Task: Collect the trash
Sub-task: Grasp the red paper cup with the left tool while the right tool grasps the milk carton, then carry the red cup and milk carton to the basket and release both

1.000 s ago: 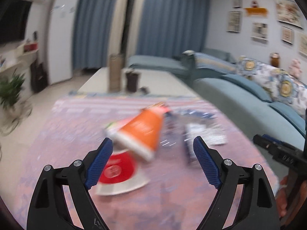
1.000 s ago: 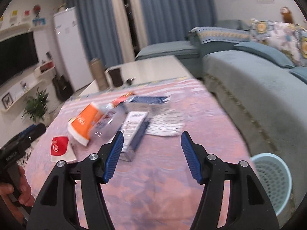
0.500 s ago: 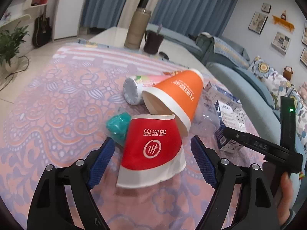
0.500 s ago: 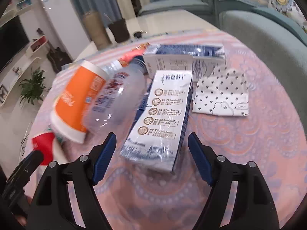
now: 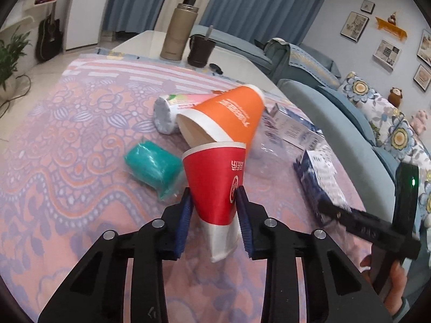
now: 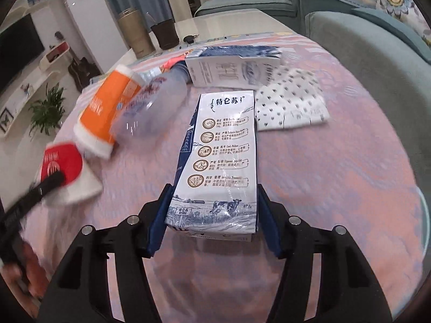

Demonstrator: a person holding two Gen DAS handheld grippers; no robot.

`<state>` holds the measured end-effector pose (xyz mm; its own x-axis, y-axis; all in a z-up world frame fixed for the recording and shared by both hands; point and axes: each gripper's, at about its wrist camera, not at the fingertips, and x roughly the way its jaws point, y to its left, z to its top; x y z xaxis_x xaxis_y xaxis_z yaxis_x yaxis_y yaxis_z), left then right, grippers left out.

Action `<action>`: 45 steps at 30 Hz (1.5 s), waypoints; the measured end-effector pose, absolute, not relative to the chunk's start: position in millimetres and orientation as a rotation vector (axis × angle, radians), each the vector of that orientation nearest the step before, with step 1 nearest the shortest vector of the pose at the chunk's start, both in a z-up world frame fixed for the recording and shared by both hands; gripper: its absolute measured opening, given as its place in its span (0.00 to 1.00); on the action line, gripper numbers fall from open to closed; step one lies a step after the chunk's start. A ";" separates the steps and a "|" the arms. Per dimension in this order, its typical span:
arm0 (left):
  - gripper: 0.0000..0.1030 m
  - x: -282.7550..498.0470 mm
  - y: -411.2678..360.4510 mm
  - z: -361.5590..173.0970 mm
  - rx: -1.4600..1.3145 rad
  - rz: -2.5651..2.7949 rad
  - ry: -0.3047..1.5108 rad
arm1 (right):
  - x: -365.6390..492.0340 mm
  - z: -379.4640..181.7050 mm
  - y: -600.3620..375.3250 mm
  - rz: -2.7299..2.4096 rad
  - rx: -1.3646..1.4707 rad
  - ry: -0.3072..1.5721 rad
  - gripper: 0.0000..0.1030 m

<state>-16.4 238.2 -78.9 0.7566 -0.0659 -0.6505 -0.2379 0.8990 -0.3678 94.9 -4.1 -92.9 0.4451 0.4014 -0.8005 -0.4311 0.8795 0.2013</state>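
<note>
On the patterned tablecloth (image 5: 67, 161), left claw (image 5: 214, 215) closes on red cup (image 5: 215, 177), right claw (image 6: 212, 215) on milk carton (image 6: 223, 148).

The red paper cup (image 6: 60, 165) and orange paper cup (image 6: 103, 113) are smeared by motion blur in the right wrist view. The clear plastic bottle (image 5: 265, 141) is mostly hidden behind the orange cup. The waste basket (image 6: 425, 215) is cut off by the frame edge.

Blue curtains (image 5: 253, 13) behind a teal sofa (image 5: 336, 113) (framed pictures (image 5: 354, 25) above).
</note>
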 end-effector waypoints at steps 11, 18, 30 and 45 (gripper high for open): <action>0.31 -12.8 219.8 -81.4 -0.443 0.069 0.721 | 97.4 -98.7 -30.6 0.456 -0.053 1.016 0.68; 0.29 3.0 211.7 -86.8 -0.439 0.057 0.745 | 121.0 -103.7 -15.4 0.428 -0.047 1.026 0.68; 0.19 1.0 171.2 -53.1 -0.361 -0.047 0.628 | 92.5 -65.3 -39.8 0.438 -0.040 0.872 0.59; 0.19 43.2 16.6 19.7 -0.242 -0.388 0.521 | 71.2 -1.6 -219.6 0.161 0.171 0.688 0.59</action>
<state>43.2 16.6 19.7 0.7975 -0.4178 -0.4353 0.2968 0.8998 -0.3198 71.2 -219.6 -1.6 0.7613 0.2037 -0.6156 -0.0911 0.9736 0.2095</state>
